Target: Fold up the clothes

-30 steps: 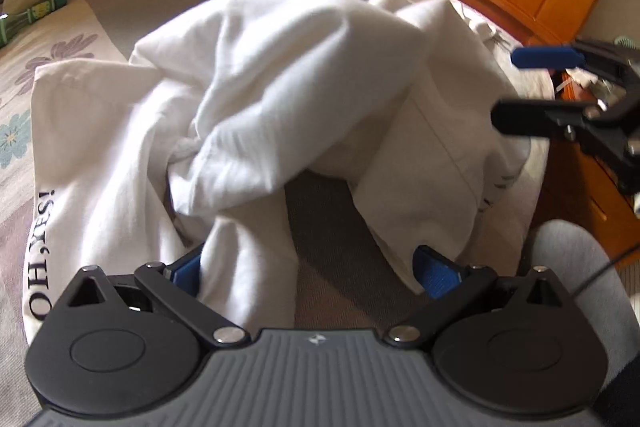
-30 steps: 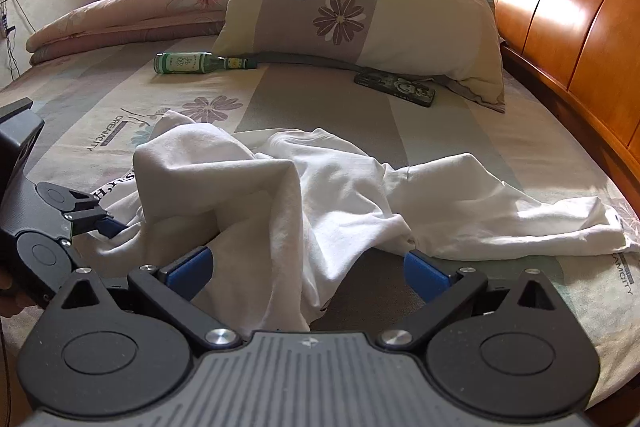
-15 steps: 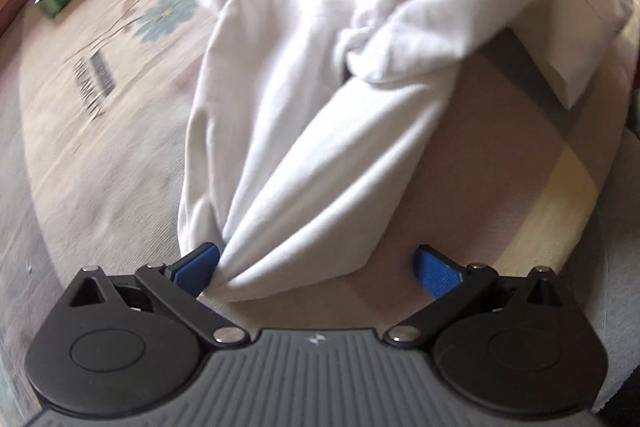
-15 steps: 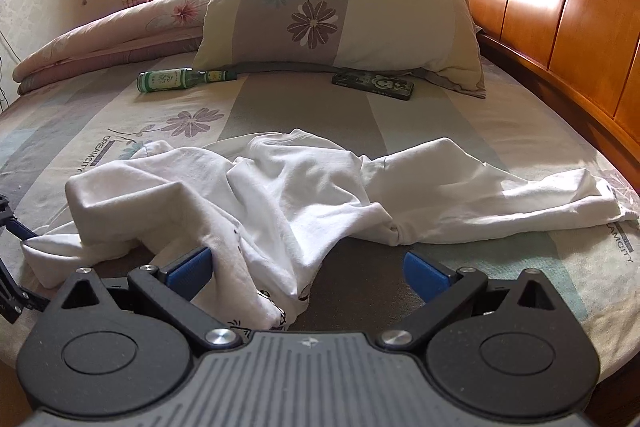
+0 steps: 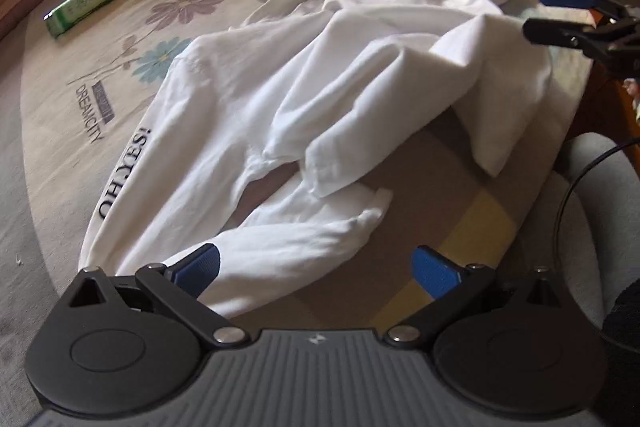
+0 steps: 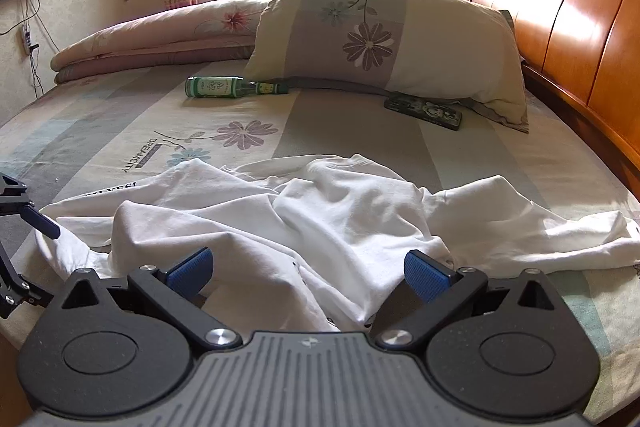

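Looking down the left claw point(image 5: 316, 267), we've got a crumpled white cotton T-shirt point(image 5: 320, 99) with black "OH,YES!" lettering sprawled on the floral-print bed sheet point(image 5: 120, 75), near the bed's front edge. Both claws sit spread wide with nothing pinched: the left one has cloth draped over its left finger pad point(image 5: 198, 265), and the right claw point(image 6: 308, 273) has a bunched fold lying between its pads, jaws not closed on it. This garment looks light, limp and thin, so it should sag and slide wherever it's lifted; nothing fragile here, though it will bunch and drag on the sheet rather than hold any shape. My call for the best hold is 2 pinches, 1 per claw, on a double-layer edge such as the hem or the shoulder seams, since a single loose fold would likely slip or pull only 1 layer. As for orientation, the heap stretches crosswise along the front edge of the bed in the right wrist view, its long axis running left to right, with 1 sleeve-like tail point(image 6: 592, 239) trailing towards the orange wooden headboard point(image 6: 580, 27). The lettered edge lies at the opposite, left end. Which end is the collar I cannot tell for certain. Beyond it lie a green glass bottle point(image 6: 224, 87), a dark patterned phone case point(image 6: 424, 111) and a flowered pillow point(image 6: 380, 39), well apart.
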Demonstrator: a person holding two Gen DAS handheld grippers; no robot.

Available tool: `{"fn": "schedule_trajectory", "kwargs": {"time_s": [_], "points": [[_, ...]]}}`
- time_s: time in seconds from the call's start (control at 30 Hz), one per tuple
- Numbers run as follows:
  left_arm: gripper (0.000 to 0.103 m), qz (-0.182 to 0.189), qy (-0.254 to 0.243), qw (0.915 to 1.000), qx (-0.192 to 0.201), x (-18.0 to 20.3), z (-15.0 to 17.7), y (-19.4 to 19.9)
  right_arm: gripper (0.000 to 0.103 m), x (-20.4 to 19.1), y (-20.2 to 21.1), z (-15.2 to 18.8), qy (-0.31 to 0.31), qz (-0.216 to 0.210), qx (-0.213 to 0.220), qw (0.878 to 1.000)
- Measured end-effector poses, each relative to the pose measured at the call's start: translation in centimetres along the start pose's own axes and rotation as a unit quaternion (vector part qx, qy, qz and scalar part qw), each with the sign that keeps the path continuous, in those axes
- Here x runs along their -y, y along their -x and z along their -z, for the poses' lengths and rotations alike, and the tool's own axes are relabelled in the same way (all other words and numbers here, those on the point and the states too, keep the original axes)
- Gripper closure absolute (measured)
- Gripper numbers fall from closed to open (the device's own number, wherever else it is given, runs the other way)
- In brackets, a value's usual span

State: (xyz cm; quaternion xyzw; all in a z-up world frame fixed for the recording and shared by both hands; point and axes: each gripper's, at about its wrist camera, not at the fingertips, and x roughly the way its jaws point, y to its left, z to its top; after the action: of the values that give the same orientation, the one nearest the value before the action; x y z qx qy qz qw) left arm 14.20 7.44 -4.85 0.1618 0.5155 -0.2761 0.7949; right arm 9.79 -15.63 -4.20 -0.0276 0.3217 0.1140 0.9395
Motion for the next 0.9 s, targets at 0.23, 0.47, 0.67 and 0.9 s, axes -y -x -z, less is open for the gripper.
{"fn": "schedule_trajectory", "kwargs": {"time_s": [0.23,0.47,0.67,0.9], "points": [[0.001,-0.014,0.073,0.9964,0.042,-0.5,-2.9,-4.1,0.000,-0.4,0.8,0.4,0.009,0.011,-0.004,1.000],[0.001,0.065,0.100,0.9928,-0.002,0.2,0.2,-5.6,0.000,0.5,0.7,0.9,-0.013,0.010,-0.010,1.000],[0.001,0.042,0.121,0.9912,0.033,0.3,2.1,-2.1,0.000,-0.2,0.6,1.3,-0.003,-0.001,-0.010,1.000],[0.001,0.028,0.187,0.9810,0.044,-0.3,6.0,-0.6,0.000,-1.2,0.6,1.4,0.008,-0.027,-0.009,1.000]]}}
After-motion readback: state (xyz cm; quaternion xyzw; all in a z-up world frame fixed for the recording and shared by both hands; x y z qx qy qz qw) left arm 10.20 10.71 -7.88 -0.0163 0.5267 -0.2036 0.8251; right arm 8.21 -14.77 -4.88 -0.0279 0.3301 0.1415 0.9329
